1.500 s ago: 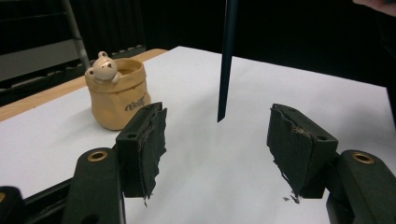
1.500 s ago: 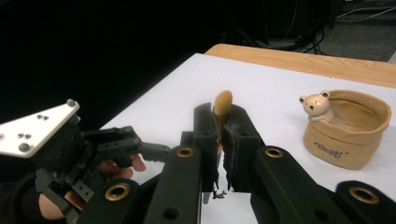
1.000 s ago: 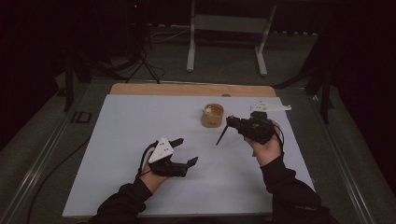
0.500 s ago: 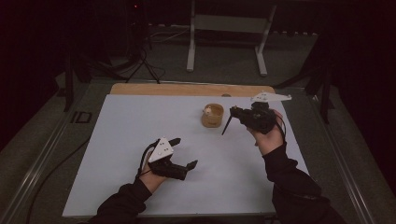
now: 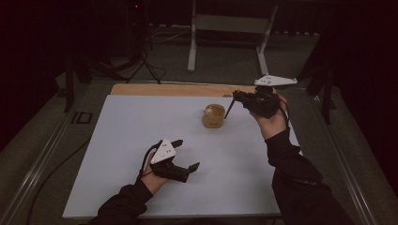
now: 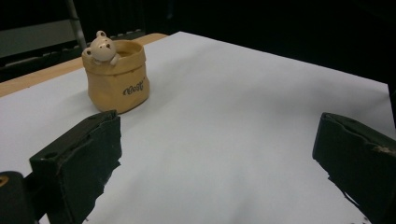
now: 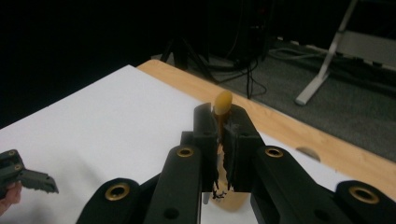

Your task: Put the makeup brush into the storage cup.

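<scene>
Raised and carried toward the far edge since the earlier frame, the right gripper [image 5: 233, 104] pinches a slim dark yellow-tipped pen [image 7: 222, 103] just beside the bear-trimmed tan ceramic pot [image 5: 214, 116], insertion apparently pending, while the left gripper [image 5: 186, 154], jaws just spread and empty, rests on the white tabletop [image 5: 117, 140].

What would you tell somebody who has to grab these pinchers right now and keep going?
Left gripper: open, nothing between the jaws, low over the white table.
Right gripper: shut on a thin stick with a yellow end, held in the air beside the pot, slanting down toward it.
Bear pot: upright on the table, near the far edge.
Done: stick is gripped.
Left: probably put the stick into the pot; it is not in yet.
</scene>
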Available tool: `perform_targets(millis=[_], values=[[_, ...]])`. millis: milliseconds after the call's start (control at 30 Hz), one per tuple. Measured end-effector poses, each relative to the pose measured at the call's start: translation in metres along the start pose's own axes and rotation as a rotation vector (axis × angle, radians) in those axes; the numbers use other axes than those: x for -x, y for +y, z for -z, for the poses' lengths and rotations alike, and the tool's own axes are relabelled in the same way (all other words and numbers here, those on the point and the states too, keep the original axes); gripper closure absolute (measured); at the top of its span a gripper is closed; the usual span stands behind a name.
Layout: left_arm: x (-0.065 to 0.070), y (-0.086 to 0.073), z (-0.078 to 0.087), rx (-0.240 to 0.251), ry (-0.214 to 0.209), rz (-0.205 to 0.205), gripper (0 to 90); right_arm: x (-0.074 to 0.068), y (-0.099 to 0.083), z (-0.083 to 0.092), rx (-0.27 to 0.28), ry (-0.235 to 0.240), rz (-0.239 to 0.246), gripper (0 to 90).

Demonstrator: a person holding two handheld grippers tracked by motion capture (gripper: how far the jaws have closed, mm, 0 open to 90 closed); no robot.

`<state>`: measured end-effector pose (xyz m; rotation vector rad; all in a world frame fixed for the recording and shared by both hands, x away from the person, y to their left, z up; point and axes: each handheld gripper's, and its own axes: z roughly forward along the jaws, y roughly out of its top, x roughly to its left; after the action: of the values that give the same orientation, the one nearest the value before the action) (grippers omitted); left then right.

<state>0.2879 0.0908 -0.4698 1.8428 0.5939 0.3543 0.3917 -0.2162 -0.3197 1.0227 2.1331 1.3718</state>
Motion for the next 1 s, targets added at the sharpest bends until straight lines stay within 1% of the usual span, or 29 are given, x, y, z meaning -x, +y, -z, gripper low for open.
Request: perform_targets(millis=[67, 167, 267, 500, 633, 700, 867, 1000], values=[[0.0, 0.0, 0.0, 0.006, 0.008, -0.009, 2.3, 0.001, 0.004, -0.002, 0.003, -0.001, 0.001, 84.5], [-0.001, -0.002, 0.0, 0.016, 0.009, -0.018, 2.3, 0.002, 0.01, -0.005, 0.011, -0.003, 0.005, 84.5], [0.0, -0.003, 0.0, 0.023, 0.006, -0.032, 2.3, 0.004, 0.015, -0.009, 0.017, -0.012, 0.007, 84.5], [0.0, -0.003, 0.0, 0.044, -0.002, -0.044, 2.4, 0.01, 0.028, -0.017, 0.03, -0.045, 0.024, 84.5], [0.0, -0.004, 0.0, 0.044, -0.007, -0.042, 2.4, 0.014, 0.033, -0.022, 0.038, -0.055, 0.006, 84.5], [0.0, -0.004, -0.001, 0.043, -0.006, -0.048, 2.4, 0.016, 0.035, -0.025, 0.04, -0.059, -0.001, 84.5], [0.0, -0.004, -0.001, 0.045, -0.006, -0.046, 2.4, 0.022, 0.038, -0.034, 0.031, -0.071, -0.019, 84.5], [-0.001, -0.004, -0.001, 0.044, -0.01, -0.047, 2.4, 0.025, 0.036, -0.043, 0.018, -0.077, -0.034, 84.6]])
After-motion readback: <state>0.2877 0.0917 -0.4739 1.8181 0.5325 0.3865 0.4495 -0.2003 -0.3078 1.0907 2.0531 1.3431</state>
